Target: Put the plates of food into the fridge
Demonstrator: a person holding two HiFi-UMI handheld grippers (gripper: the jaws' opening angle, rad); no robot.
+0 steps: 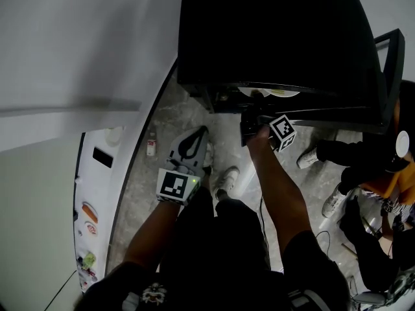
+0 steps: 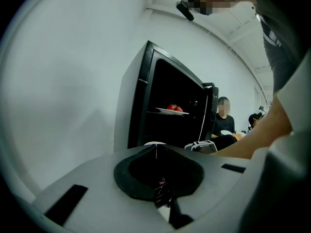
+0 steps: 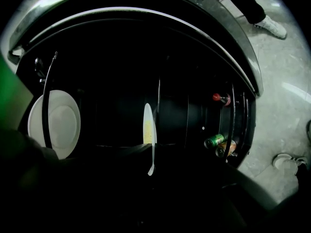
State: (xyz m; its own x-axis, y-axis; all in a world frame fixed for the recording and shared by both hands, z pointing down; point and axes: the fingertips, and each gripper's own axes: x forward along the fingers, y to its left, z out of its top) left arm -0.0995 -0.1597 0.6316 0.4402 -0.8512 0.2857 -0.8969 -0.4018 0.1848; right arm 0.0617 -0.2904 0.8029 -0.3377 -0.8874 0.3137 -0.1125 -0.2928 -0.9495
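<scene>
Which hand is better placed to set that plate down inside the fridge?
Right. The right hand-held gripper grips the plate by its rim, reaching into the fridge. The left hand-held gripper hangs shut and empty, outside it.

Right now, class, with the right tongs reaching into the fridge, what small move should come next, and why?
Probably lower the plate until it rests, then open the right tongs. The plate, bearing yellow food, is gripped by its rim and sits inside the open fridge, beside another plate. Whether it rests on anything yet is unclear.
</scene>
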